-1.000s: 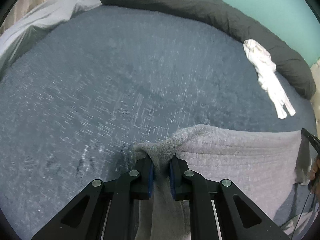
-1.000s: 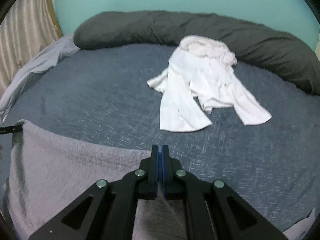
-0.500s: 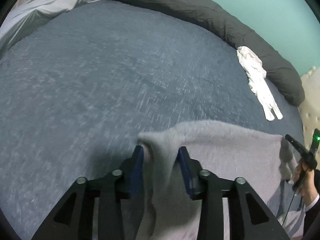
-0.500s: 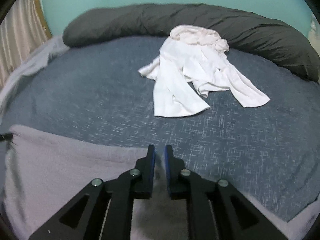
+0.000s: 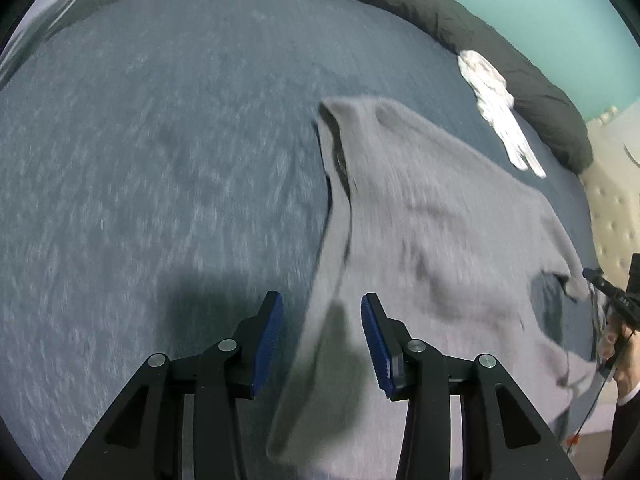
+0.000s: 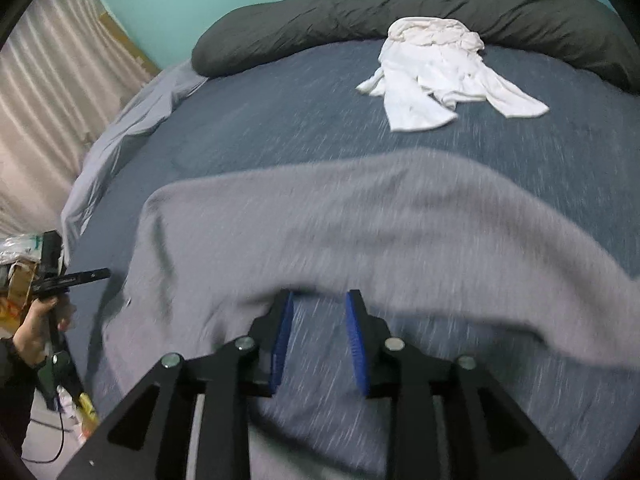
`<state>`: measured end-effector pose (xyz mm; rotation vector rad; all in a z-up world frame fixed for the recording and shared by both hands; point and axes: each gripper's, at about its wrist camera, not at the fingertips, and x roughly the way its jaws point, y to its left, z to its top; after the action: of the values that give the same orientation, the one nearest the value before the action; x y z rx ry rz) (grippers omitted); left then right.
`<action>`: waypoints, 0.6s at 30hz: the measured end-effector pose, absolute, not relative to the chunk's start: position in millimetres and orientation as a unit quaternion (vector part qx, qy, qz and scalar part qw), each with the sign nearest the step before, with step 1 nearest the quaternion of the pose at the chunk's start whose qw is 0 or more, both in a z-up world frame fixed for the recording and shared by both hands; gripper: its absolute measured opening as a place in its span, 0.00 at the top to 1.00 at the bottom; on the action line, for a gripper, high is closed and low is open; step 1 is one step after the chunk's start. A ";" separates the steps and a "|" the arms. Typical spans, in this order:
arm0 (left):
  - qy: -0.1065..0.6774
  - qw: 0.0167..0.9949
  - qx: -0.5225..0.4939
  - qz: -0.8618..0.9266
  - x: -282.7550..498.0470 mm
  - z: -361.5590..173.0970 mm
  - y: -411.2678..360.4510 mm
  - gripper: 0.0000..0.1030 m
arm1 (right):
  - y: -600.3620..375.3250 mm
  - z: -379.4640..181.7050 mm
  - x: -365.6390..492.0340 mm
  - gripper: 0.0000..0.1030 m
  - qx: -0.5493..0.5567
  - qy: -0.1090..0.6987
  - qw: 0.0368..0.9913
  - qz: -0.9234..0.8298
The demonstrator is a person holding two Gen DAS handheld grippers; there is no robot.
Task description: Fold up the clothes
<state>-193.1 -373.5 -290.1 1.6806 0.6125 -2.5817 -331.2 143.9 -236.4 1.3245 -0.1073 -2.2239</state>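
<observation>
A grey knitted garment (image 5: 440, 220) lies spread and motion-blurred across the blue bed cover (image 5: 160, 160). My left gripper (image 5: 322, 320) is open. A strip of the garment runs under the gap between its blue pads, and neither pad presses on it. In the right wrist view the garment (image 6: 360, 220) stretches across just beyond my right gripper (image 6: 320, 312), whose jaws are opening. Only bed cover (image 6: 280, 120) shows between its pads, and the cloth's near edge passes just ahead of the fingertips. Each gripper also appears at the other view's edge, held by a hand (image 6: 40, 320).
A crumpled white garment (image 6: 436, 80) lies farther back, against a long dark bolster (image 6: 400, 12) along the teal wall. A pale grey sheet (image 6: 120, 128) hangs off the bed's left side by a curtain (image 6: 40, 100). A cream padded panel (image 5: 616, 200) stands at the right.
Both grippers were shut on the grey garment's edge; both have opened and let it go. The hands have drawn back, and the garment now lies spread farther out on the bed.
</observation>
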 end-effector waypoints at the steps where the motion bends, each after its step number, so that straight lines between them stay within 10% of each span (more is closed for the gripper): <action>1: 0.192 -0.003 0.538 -0.821 -186.2 -291.0 -370.1 0.57 | 146.1 -236.0 -321.4 0.72 0.495 -0.041 0.273 -0.824; 16: 0.194 -0.015 0.553 -0.810 -112.1 -315.7 -372.1 0.58 | 172.1 -269.6 -229.0 0.63 0.552 -0.050 0.268 -0.788; 18: 0.186 -0.016 0.553 -0.812 -107.3 -315.5 -370.8 0.69 | 172.5 -269.0 -226.8 0.63 0.552 -0.050 0.266 -0.789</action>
<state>-107.3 -370.8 -315.5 1.7542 0.5891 -2.5774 -226.8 172.5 -269.0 1.4919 -0.1350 -2.1296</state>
